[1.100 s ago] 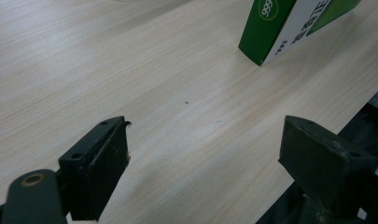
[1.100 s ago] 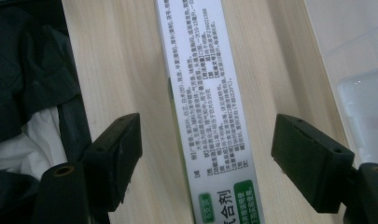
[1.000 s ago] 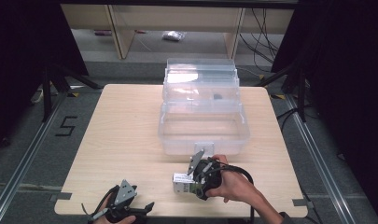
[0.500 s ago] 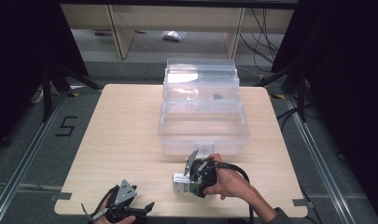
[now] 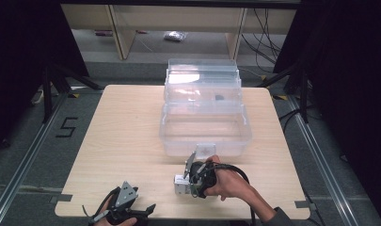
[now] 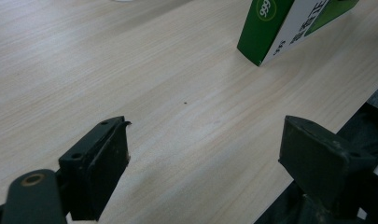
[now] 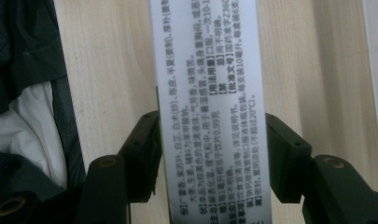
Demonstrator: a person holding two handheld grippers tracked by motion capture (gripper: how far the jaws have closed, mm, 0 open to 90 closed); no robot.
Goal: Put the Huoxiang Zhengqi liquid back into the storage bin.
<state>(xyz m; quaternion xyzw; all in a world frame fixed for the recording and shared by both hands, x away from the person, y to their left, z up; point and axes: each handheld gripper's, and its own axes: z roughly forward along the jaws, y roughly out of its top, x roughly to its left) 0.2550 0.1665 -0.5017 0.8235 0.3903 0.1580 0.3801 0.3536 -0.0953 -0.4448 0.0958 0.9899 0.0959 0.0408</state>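
Note:
A small green and white medicine box lies on the wooden table near its front edge. Its white printed side runs up between my right gripper's jaws. Those jaws have just been closing with the box between them, and both pads now touch its sides. A hand holds the right gripper just right of the box. My left gripper rests at the table's front left. Its jaws stand wide apart over bare wood, and the box lies farther off.
A clear plastic tiered storage case stands open at the back middle of the table, with a small dark item on one tray. Dark and white clothing hangs past the table's front edge. Black stands and cables flank the table.
The right hand has shifted a little at the box, and its grey plate has tilted slightly. The left gripper has not moved.

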